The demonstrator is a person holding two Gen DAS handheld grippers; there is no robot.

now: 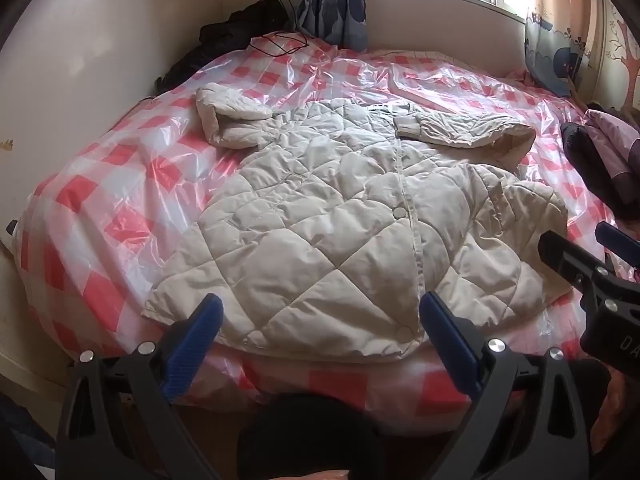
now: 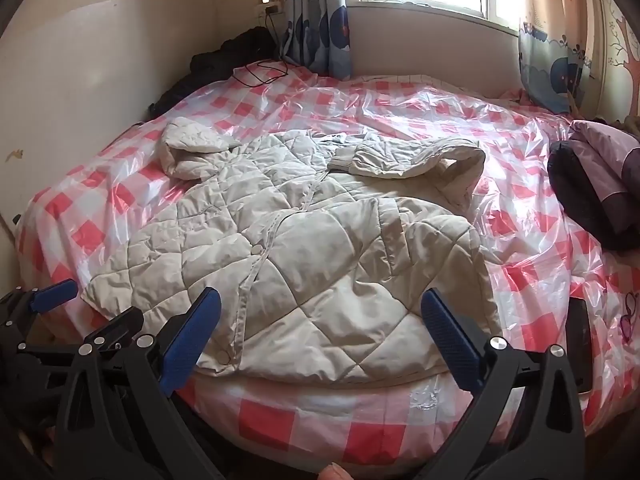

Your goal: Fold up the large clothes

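A cream quilted coat (image 1: 320, 216) lies front up on the bed, hem toward me, snaps shut down the middle. Its left sleeve (image 1: 228, 120) is bunched at the shoulder, and its right sleeve (image 1: 464, 130) is bent across toward the collar. My left gripper (image 1: 320, 306) hovers open at the near bed edge, just short of the hem, with nothing held. In the right wrist view the coat (image 2: 304, 256) fills the middle. My right gripper (image 2: 320, 300) stands open over the hem's right half and holds nothing. Each gripper shows in the other's view: right (image 1: 576, 240), left (image 2: 92, 308).
The bed (image 1: 100, 208) has a red-and-white checked cover under clear plastic. Folded purple and dark clothes (image 2: 592, 184) lie at its right edge, near a black flat object (image 2: 578, 344). A black garment (image 1: 240, 28) and a cable (image 1: 280, 44) sit at the far left corner. A wall runs along the left.
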